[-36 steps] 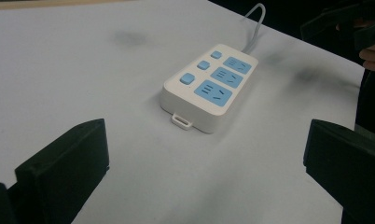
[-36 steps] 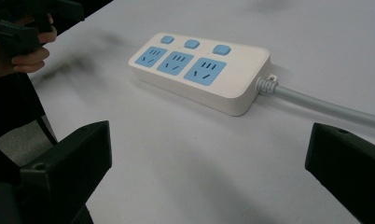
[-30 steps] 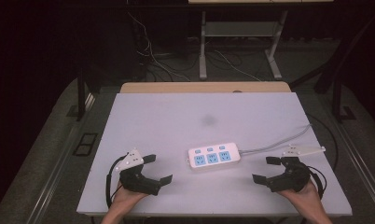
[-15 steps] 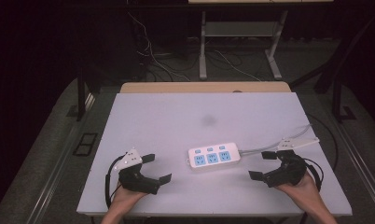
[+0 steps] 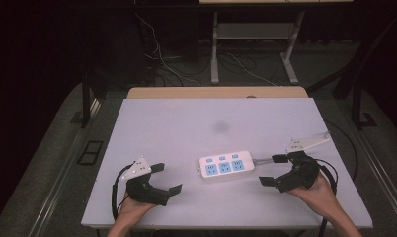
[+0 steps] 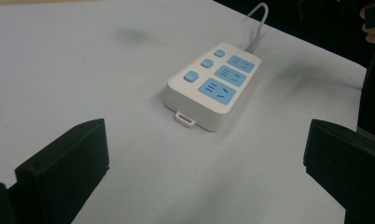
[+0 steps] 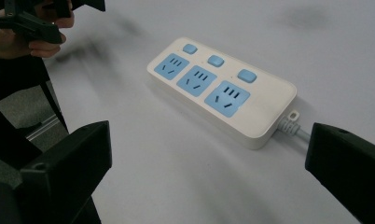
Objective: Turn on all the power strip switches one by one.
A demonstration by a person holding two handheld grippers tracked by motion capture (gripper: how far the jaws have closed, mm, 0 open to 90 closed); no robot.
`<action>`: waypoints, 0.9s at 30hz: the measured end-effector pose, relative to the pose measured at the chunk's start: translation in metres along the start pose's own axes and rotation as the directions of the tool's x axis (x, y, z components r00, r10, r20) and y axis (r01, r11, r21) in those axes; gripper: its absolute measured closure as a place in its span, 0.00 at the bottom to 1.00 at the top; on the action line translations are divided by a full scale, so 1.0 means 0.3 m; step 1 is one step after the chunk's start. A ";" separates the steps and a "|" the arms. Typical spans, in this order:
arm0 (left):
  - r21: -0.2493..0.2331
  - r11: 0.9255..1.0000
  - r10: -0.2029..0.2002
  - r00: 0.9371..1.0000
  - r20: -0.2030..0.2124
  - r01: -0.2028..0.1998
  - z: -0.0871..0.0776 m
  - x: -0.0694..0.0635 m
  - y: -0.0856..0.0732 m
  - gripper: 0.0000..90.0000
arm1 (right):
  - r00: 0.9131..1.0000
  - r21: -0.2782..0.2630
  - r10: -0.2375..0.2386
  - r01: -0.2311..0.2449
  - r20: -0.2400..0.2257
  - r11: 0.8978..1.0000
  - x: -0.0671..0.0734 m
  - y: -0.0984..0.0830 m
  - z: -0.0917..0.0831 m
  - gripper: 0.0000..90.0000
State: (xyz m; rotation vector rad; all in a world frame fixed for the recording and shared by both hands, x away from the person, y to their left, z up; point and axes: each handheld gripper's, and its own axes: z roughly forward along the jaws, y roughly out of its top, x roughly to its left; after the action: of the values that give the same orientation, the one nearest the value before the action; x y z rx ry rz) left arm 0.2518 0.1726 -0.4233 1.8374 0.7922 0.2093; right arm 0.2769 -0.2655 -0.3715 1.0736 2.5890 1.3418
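Both tongs stand wide open and hold nothing. In the high view the left gripper (image 5: 166,178) rests at about 7 o'clock on the white table (image 5: 177,123), jaws aimed toward 2 o'clock, while the right gripper (image 5: 273,170) sits at about 4 o'clock with its jaws pointing toward 9 o'clock. Between them, near 6 o'clock of the table's centre, lies the white power strip (image 5: 225,166), flat, sockets up, with three blue outlets and three blue buttons. Its grey cable (image 5: 262,159) leaves the right-hand end and passes just under the right gripper's farther jaw.

My judgement is that the right gripper is closing on the cord end. One risk is that a jaw comes down on the cable instead of the strip's body, so the strip swings or drags loose. Another is that the smooth, low casing skids across the bare tabletop when pushed from one side only; the left gripper is well apart and gives no backstop yet.

Little else is about: a faint grey smudge (image 5: 220,127) at 12 o'clock of the strip, and nothing blocks either approach.
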 end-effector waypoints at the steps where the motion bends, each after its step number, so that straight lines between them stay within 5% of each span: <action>1: 0.002 1.000 0.001 1.000 0.000 -0.001 0.000 0.000 0.000 0.00 | 1.000 0.003 -0.003 0.003 -0.002 1.000 0.000 0.005 0.001 0.00; 27: 0.014 1.000 0.008 1.000 0.006 -0.008 0.009 -0.002 -0.002 0.00 | 0.997 0.086 -0.066 0.068 -0.030 0.994 -0.017 0.145 0.090 0.00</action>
State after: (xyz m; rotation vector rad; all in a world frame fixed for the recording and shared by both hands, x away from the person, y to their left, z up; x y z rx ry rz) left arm 0.2525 0.1705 -0.4248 1.8533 0.7847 0.2040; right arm 0.3141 -0.2325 -0.3582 0.9761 2.6999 1.2489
